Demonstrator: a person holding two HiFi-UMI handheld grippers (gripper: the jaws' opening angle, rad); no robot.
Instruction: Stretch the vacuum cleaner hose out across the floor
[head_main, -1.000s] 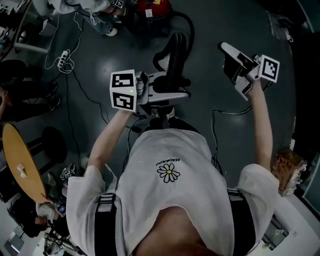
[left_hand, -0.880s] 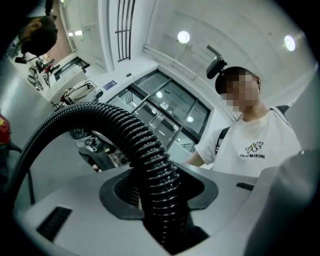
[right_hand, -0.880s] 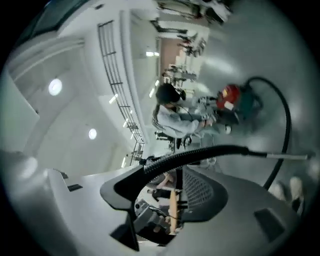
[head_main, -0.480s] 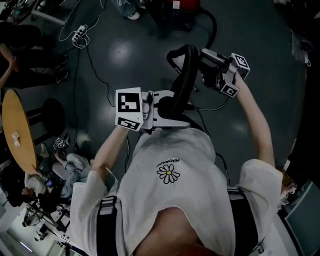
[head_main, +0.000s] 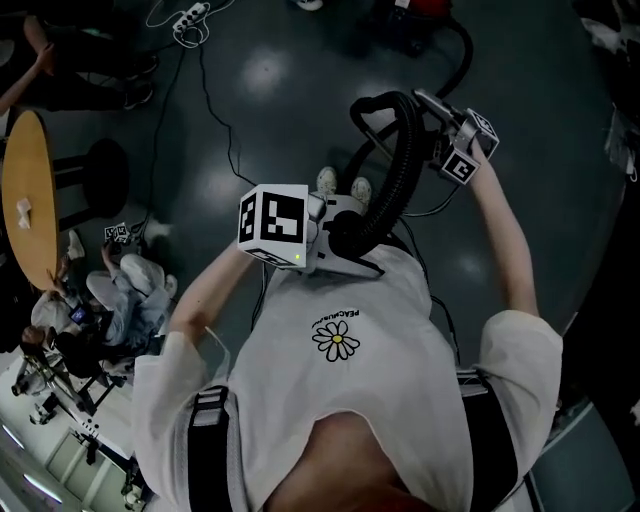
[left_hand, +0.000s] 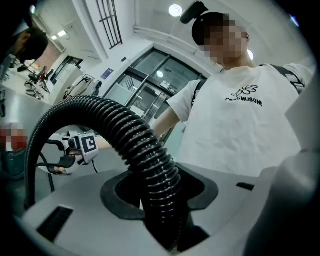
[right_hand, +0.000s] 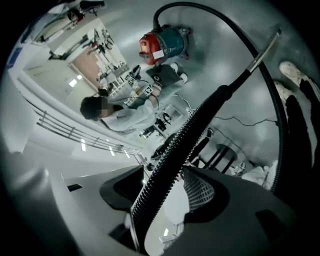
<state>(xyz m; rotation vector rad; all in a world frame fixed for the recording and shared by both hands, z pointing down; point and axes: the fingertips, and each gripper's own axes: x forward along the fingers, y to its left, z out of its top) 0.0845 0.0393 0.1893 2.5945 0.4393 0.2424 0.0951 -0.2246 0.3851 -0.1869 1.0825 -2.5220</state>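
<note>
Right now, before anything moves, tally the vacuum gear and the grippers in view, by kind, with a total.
Grippers: 2, the left gripper and the right gripper
Vacuum hose: 1
Vacuum cleaner: 1
Total: 4

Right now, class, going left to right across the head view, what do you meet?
Round wooden table, black round stool, white power strip, left tool, right tool. The black ribbed vacuum hose overlaps both tools, so it is omitted.
</note>
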